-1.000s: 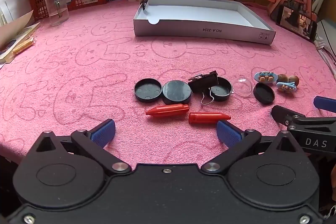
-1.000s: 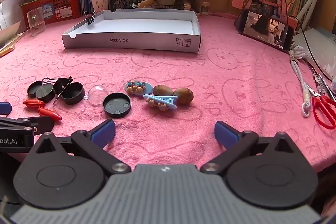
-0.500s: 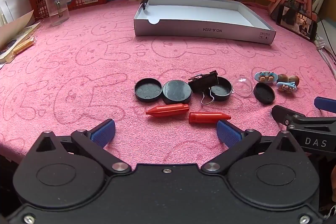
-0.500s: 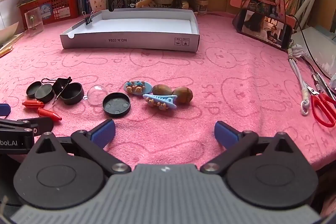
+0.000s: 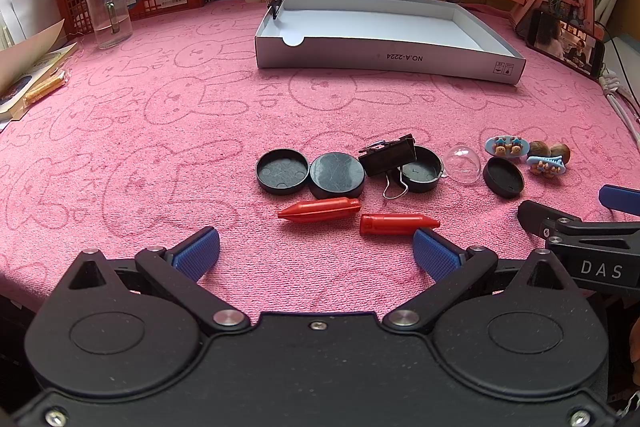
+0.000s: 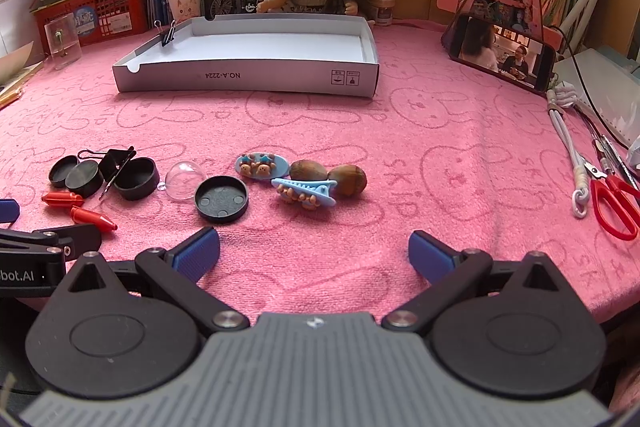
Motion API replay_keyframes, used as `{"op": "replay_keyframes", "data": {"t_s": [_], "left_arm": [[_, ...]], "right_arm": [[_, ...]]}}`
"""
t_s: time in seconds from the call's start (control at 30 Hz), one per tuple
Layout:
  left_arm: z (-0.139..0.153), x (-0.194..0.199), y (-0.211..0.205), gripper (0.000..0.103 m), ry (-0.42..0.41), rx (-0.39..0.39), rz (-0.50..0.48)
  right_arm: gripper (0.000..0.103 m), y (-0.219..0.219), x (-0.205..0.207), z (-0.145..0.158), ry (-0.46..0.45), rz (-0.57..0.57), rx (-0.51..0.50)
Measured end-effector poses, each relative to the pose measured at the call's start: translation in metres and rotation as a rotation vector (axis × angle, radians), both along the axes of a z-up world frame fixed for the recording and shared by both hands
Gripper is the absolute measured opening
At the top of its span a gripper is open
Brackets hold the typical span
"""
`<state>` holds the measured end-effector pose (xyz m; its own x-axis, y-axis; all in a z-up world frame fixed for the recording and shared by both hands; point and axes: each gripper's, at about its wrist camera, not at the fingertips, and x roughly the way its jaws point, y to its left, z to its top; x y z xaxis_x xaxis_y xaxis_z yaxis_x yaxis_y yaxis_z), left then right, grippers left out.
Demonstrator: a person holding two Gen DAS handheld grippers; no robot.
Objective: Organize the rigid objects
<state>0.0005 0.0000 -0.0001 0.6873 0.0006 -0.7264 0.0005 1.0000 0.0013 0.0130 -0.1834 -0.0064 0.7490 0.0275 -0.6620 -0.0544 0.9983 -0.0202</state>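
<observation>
The left gripper (image 5: 316, 247) and the right gripper (image 6: 314, 251) both hover low over the bench (image 5: 160, 115), jaws spread wide apart, holding nothing. Ahead of the left gripper lie two red caps (image 5: 320, 209), with three black round lids (image 5: 282, 171) and a black binder clip (image 5: 388, 157) in a row just behind them. Ahead of the right gripper lie a fourth black lid (image 6: 221, 199), a clear dome (image 6: 185, 180), two blue hair clips (image 6: 304, 191) and two nuts (image 6: 348, 179). The white cardboard tray (image 6: 248, 77) sits well beyond them.
</observation>
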Motion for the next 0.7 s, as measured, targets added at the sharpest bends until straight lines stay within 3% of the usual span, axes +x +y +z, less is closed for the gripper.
{"op": "replay_keyframes", "data": {"t_s": [0.7], "left_arm": [[0.0000, 0.0000, 0.0000, 0.103, -0.001, 0.001, 0.000]], "right_arm": [[0.103, 0.0011, 0.0001, 0.0004, 0.003, -0.002, 0.000]]}}
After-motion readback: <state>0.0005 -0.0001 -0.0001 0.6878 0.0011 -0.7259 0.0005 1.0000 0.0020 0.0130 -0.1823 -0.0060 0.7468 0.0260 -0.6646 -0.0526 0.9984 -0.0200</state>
